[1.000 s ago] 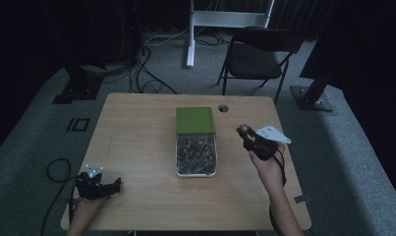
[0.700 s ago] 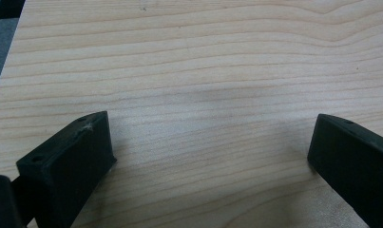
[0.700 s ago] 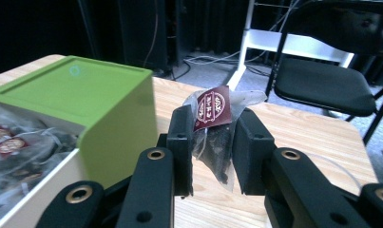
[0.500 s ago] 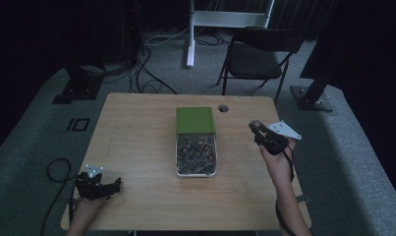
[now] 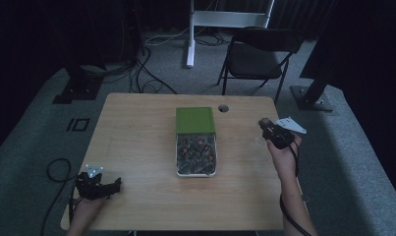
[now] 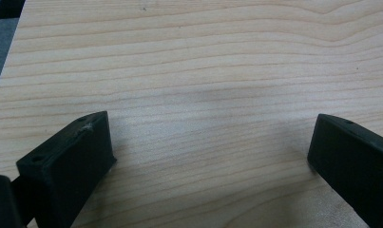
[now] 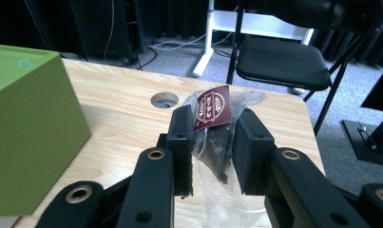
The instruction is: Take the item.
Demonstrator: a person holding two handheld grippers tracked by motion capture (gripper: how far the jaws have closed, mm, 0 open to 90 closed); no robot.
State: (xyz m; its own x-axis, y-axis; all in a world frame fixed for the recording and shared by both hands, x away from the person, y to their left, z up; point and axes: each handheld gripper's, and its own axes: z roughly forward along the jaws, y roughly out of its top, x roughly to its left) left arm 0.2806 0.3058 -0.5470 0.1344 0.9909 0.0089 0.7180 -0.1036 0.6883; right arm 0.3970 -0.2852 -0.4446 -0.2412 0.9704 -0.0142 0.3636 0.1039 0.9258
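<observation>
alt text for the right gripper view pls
The right gripper has its two black jaws shut on a small clear packet with a dark red label, held above a light wooden table. A green box stands at the left, and a black folding chair stands on the grey floor behind the table.

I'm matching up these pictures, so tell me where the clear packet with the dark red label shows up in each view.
High view: the packet is at the table's right side, in the right gripper.
Left gripper view: bare wooden tabletop between open jaws.
Right gripper view: centre, packet clamped between the jaws.
Shared landmark: the green box, at left in the right gripper view.
</observation>
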